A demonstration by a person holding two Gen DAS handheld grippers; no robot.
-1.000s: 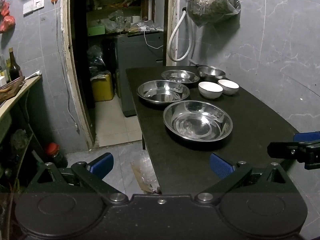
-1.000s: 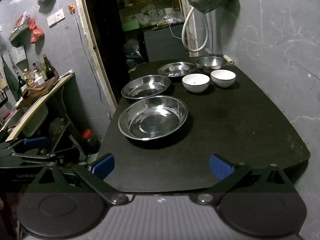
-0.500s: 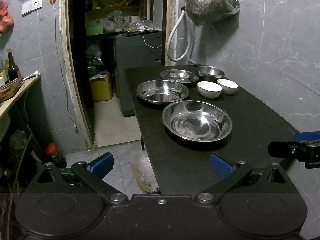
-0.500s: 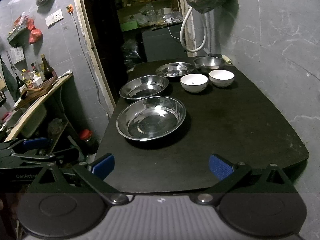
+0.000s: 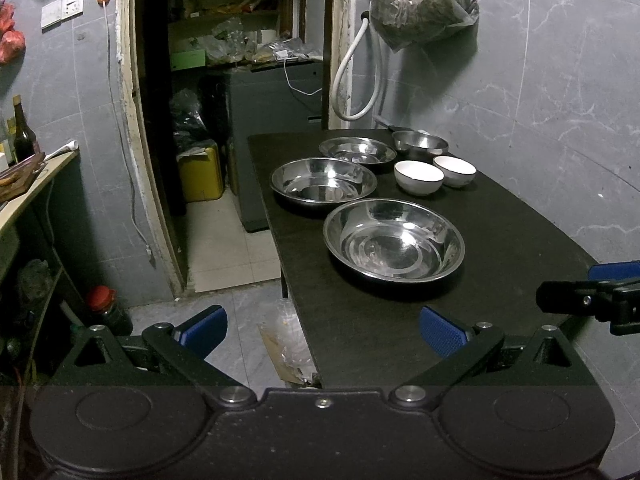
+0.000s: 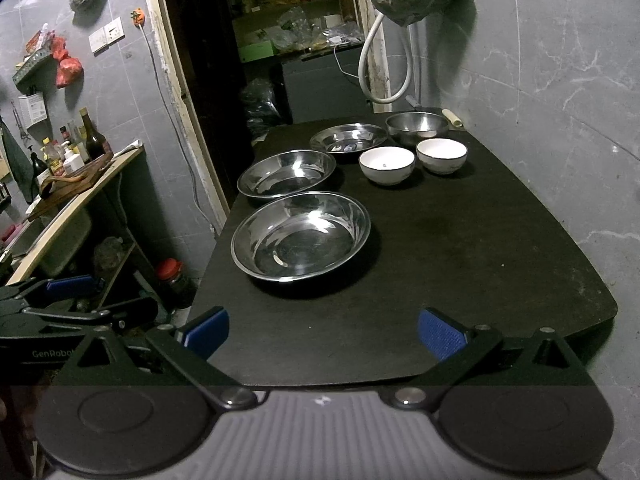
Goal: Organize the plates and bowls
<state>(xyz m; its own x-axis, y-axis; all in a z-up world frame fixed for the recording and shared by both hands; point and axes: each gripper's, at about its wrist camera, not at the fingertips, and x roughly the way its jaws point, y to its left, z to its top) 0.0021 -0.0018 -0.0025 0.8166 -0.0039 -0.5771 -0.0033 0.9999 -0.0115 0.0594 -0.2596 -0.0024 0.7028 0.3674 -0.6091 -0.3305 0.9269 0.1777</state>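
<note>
Our left gripper [image 5: 322,326] and right gripper [image 6: 323,327]: jaws apart, empty | nearest wide shiny steel basin [image 6: 301,237] at 12 o'clock | risk: we judge its slick rim slips, clanging the neighbouring steel basin [image 6: 286,178].

A cramped home kitchen, dim and grey-tiled. The black counter [image 6: 460,248] carries shallow steel basins [image 6: 300,236] and white ceramic bowls [image 6: 386,165]. At nine o'clock a wooden side shelf [image 6: 76,196] holds dark sauce bottles [image 6: 94,138] and condiments. At twelve o'clock an open doorway shows a pantry with cluttered shelves [image 5: 240,36] and a yellow plastic jug [image 5: 201,174]. A clear bag of dried greens [image 5: 424,2] hangs on the wall above a white hose [image 5: 358,76].
</note>
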